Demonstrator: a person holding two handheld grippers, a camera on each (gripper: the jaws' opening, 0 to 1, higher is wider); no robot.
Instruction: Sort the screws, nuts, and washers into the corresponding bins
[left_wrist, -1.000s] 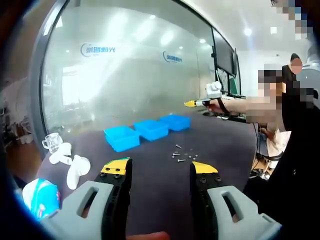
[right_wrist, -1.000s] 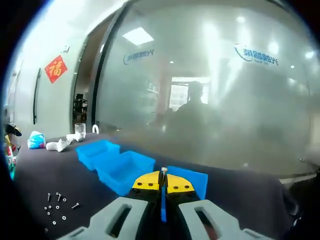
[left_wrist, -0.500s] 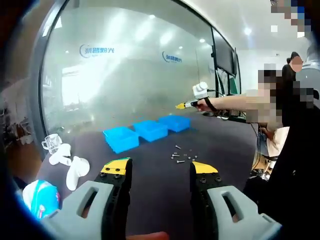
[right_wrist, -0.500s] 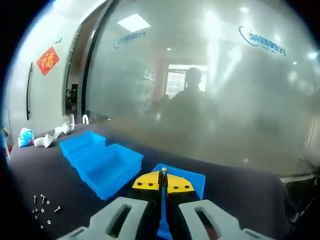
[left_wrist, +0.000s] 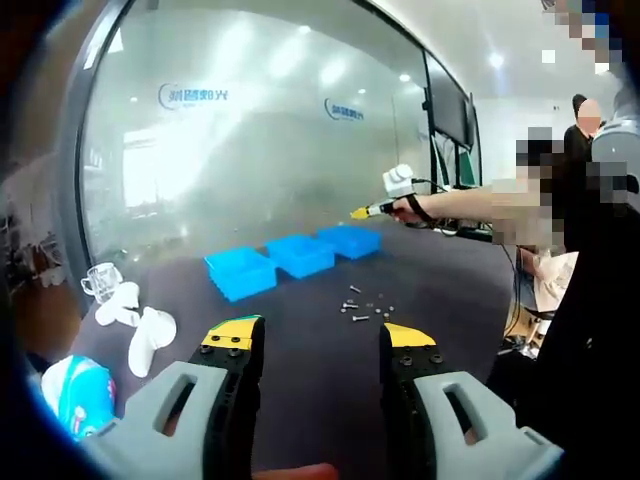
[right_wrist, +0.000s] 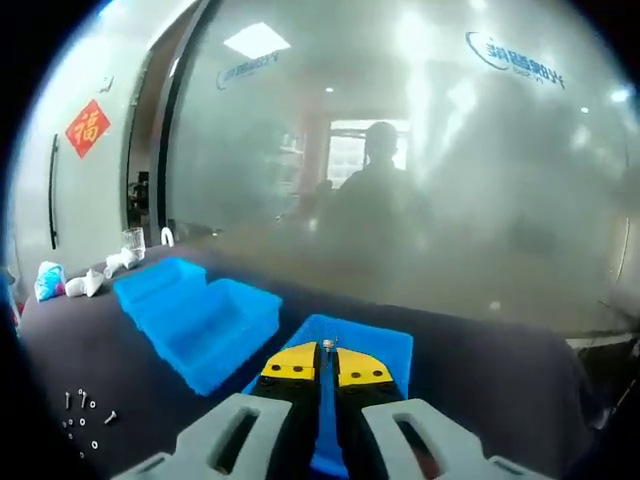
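Observation:
Three blue bins stand in a row on the dark table: the nearest bin (right_wrist: 355, 345) lies right under my right gripper (right_wrist: 327, 350), then the middle bin (right_wrist: 215, 320) and the far bin (right_wrist: 155, 280). My right gripper is shut on a small screw (right_wrist: 327, 344) whose head pokes up between the yellow tips. In the left gripper view, the right gripper (left_wrist: 362, 212) hangs above the rightmost bin (left_wrist: 350, 240). Loose screws, nuts and washers (left_wrist: 365, 305) lie ahead of my left gripper (left_wrist: 318, 335), which is open and holds nothing.
White cups and a glass (left_wrist: 125, 310) plus a blue-and-white packet (left_wrist: 75, 395) sit at the table's left end. A frosted glass wall (left_wrist: 250, 130) runs behind the bins. A person's arm (left_wrist: 480, 205) reaches in from the right, and people stand beyond.
The right gripper has moved with the screw toward the bins and now hangs over the nearest one. The left gripper has hardly moved.

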